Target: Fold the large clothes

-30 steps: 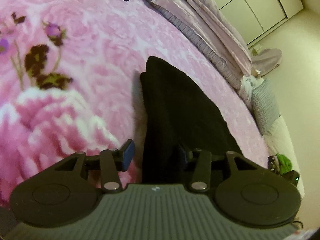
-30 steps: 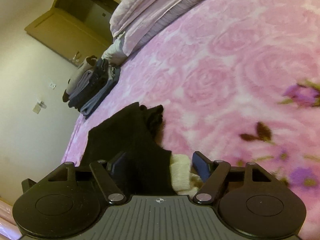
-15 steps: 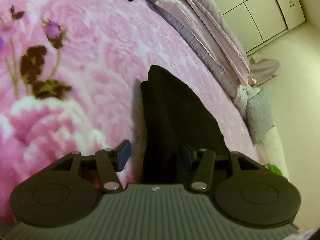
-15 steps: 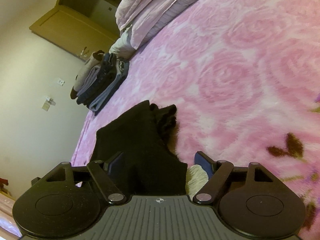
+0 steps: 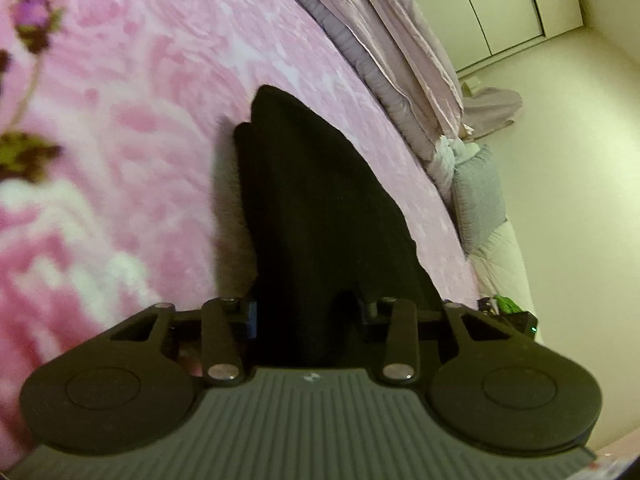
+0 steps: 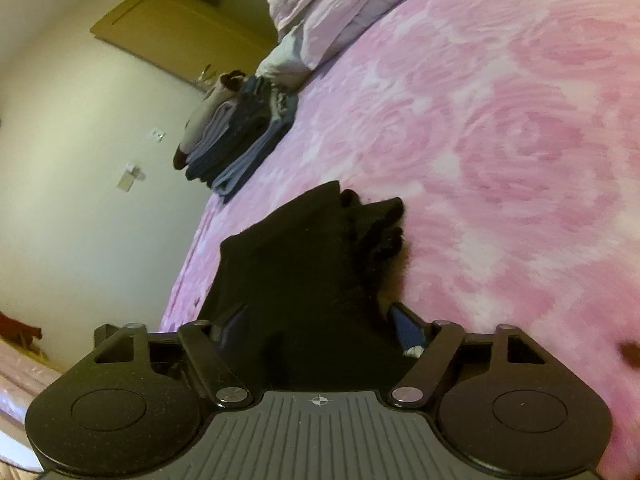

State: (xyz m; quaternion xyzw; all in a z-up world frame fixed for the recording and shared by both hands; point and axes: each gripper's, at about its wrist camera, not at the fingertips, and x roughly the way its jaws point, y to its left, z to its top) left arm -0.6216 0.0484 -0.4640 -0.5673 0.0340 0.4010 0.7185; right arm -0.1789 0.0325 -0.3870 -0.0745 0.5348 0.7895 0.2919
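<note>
Left gripper (image 5: 308,316) jaws closing onto black garment (image 5: 312,200); right gripper (image 6: 320,324) jaws wide, narrowing around it

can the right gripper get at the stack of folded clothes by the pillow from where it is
Probably not yet: the right gripper has the black garment between its fingers, and the folded stack lies well beyond, across open blanket.

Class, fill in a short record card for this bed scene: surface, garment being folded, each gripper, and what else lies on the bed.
surface: pink rose-patterned blanket on a bed
garment: black garment, partly folded, lying on the blanket
left gripper: jaws have just been closing, with the garment's near edge between them
right gripper: jaws wide, have just been closing a little, with black cloth between them
other items: stack of folded clothes near the bed's far edge; lilac bedding bunched along the far side
</note>
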